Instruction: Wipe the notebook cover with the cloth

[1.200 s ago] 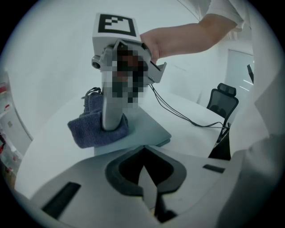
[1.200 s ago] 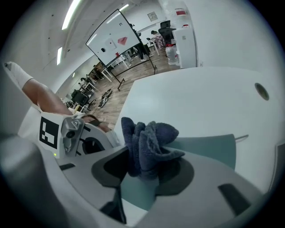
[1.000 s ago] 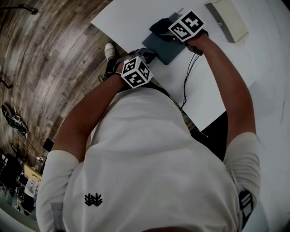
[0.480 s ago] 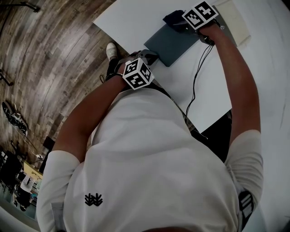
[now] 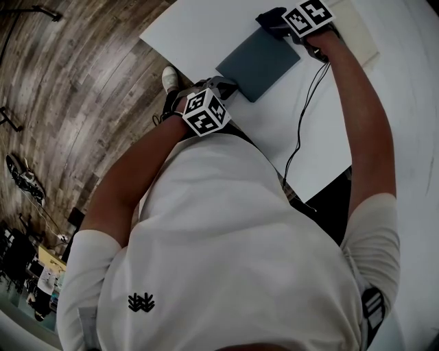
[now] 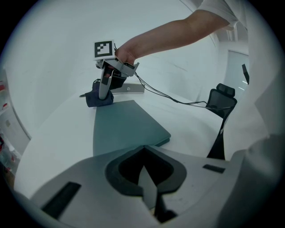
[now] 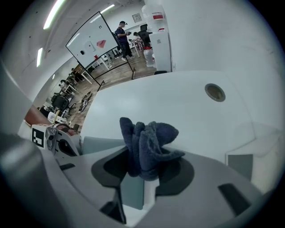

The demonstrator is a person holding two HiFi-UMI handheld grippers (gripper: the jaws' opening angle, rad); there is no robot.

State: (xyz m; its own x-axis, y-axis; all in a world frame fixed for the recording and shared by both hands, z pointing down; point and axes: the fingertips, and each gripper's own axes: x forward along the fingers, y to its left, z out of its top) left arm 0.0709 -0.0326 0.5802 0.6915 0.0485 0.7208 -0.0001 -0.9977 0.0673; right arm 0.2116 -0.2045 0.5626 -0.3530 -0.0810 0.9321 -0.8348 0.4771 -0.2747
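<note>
Right tongs (image 7: 142,173) are clamped on a bunched dark blue cloth (image 7: 147,149); the wad sticks up out of the jaws. In the head view the right tongs (image 5: 282,27) press the cloth (image 5: 269,17) down at the far corner of the notebook (image 5: 259,63). Can't tell whether the cloth is on the cover or just off its edge. The notebook is teal-grey, closed, and lies flat on the white desk (image 5: 206,34), near the desk's front edge.

Left tongs (image 6: 149,187) have the jaws together with nothing seen between them. Their tips are right at the near corner of the notebook (image 6: 124,127); contact unclear.

A black cable (image 5: 302,116) runs from the right tongs across the desk. A flat beige pad (image 5: 358,29) lies beyond the right tongs. A round grommet hole (image 7: 215,92) is in the desk top.
</note>
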